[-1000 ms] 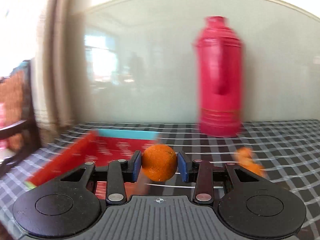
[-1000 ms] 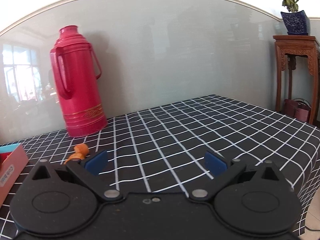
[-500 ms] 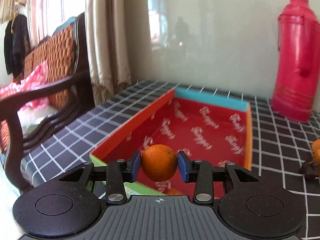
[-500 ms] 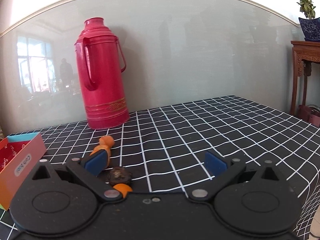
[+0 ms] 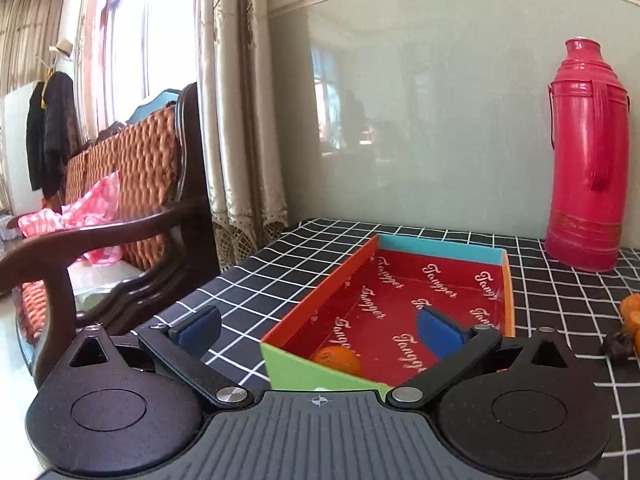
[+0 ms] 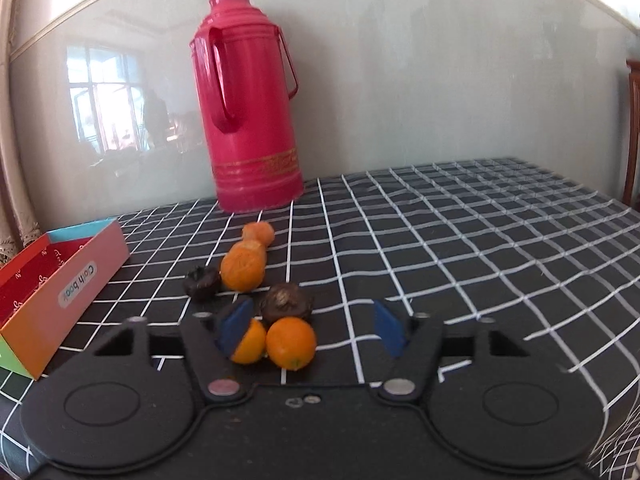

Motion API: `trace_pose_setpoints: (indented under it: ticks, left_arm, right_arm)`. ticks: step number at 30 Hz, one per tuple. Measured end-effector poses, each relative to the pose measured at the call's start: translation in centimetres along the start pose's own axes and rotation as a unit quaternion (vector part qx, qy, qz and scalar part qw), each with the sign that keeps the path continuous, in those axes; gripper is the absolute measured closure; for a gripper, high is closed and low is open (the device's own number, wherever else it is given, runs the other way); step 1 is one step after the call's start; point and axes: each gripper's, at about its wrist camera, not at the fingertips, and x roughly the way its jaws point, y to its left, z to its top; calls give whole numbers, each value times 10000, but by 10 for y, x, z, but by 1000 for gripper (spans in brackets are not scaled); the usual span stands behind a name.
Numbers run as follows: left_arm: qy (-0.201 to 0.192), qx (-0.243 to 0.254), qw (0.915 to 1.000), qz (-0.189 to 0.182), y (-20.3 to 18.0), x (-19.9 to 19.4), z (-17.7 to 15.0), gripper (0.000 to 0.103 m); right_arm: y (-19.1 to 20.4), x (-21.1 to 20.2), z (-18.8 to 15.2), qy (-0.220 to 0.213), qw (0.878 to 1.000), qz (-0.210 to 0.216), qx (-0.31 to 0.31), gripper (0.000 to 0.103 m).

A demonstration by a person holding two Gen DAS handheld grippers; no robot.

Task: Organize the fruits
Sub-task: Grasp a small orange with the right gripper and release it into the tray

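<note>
The left gripper [image 5: 318, 330] was opening, an orange [image 5: 337, 360] lying free in the tray [image 5: 440, 245] beneath. The right gripper [image 6: 312, 330] was closing around another orange [image 6: 291, 342], not yet touching.

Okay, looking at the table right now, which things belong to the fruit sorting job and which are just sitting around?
Part of the job:
- red box
- orange in the box
- loose oranges
- dark fruits
- left gripper, opening, empty
- right gripper, closing, pads not yet gripping

Just lying about:
- red thermos
- wooden chair
- pink bag
</note>
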Motion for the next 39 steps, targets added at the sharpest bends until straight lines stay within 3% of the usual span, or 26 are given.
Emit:
trace_pose_setpoints:
  ticks: [4, 7, 11, 15, 16, 19, 23, 26, 30, 34, 39]
  left_arm:
    - [-51, 68, 9999, 79, 8, -3, -2, 0]
    - [-10, 0, 9999, 148, 14, -3, -2, 0]
    - [72, -139, 9997, 209, 22, 0, -2, 0]
    - [126, -210, 9995, 211, 24, 3, -2, 0]
    - [124, -211, 9995, 212, 24, 3, -2, 0]
    - [100, -196, 9995, 209, 22, 2, -3, 0]
    - [95, -165, 9997, 178, 18, 1, -4, 0]
    - [26, -151, 9996, 232, 19, -1, -4, 0]
    - [-20, -210, 9992, 345, 27, -3, -5, 0]
    - [65, -324, 9985, 447, 43, -2, -7, 0]
    - [163, -517, 9962, 688, 72, -2, -11, 0]
  right_arm:
    - [0, 9, -5, 234, 9996, 127, 123, 63]
    - [-3, 10, -4, 241, 9990, 236, 285, 65]
    - [-11, 13, -5, 375, 9943, 685, 726, 68]
    - [-10, 11, -5, 366, 9941, 727, 713, 75]
    - [-11, 12, -5, 399, 9942, 683, 727, 84]
    - [-14, 13, -4, 441, 9930, 759, 792, 84]
    - [1, 11, -6, 344, 9974, 579, 267, 83]
    - [-3, 9, -4, 336, 9969, 559, 446, 84]
    - [3, -1, 3, -39, 9983, 477, 341, 84]
    - [25, -10, 9, -322, 9974, 649, 68, 84]
    - [64, -18, 14, -472, 9899, 1336, -100, 84]
